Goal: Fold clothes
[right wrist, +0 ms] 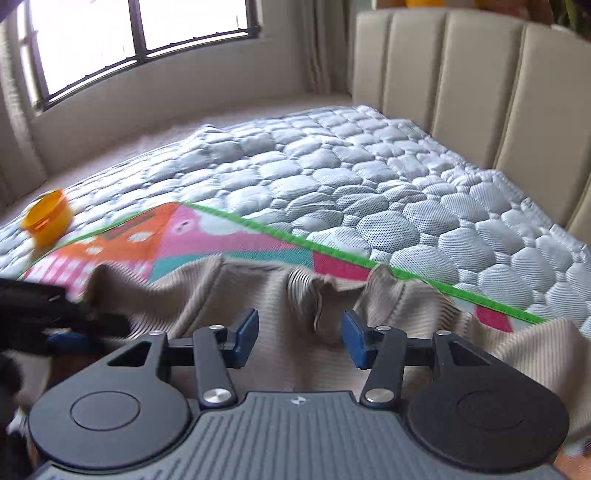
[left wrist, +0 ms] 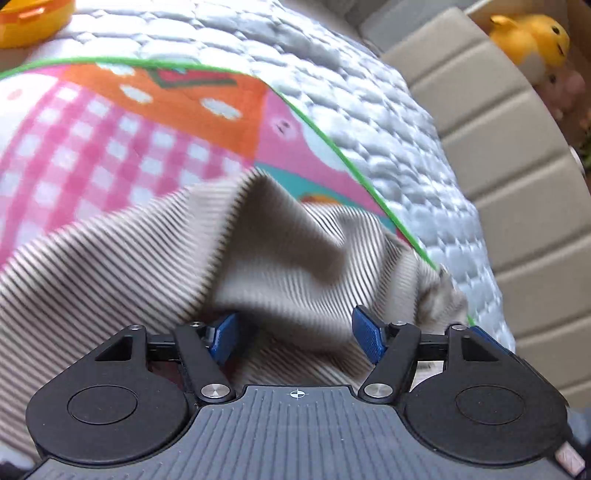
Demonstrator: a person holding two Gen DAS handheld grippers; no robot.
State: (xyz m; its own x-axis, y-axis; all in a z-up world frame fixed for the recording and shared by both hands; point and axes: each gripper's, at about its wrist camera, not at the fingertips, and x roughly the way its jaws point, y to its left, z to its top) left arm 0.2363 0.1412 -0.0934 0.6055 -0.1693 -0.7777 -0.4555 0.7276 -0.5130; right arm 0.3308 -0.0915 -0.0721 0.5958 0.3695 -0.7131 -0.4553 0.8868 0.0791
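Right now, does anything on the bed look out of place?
Yes: the striped garment lies rumpled, with bunched folds, half off the mat. An orange tub sits tilted on the mattress.

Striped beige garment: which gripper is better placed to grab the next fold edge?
Probably the right gripper: open, facing the striped beige garment and its bunched upper edge on the colourful mat. The left gripper, also open, sits over a blurred rumple.

We are seeing daylight glaring through the window (right wrist: 136,33), motion blur smearing both views, fisheye edges bending
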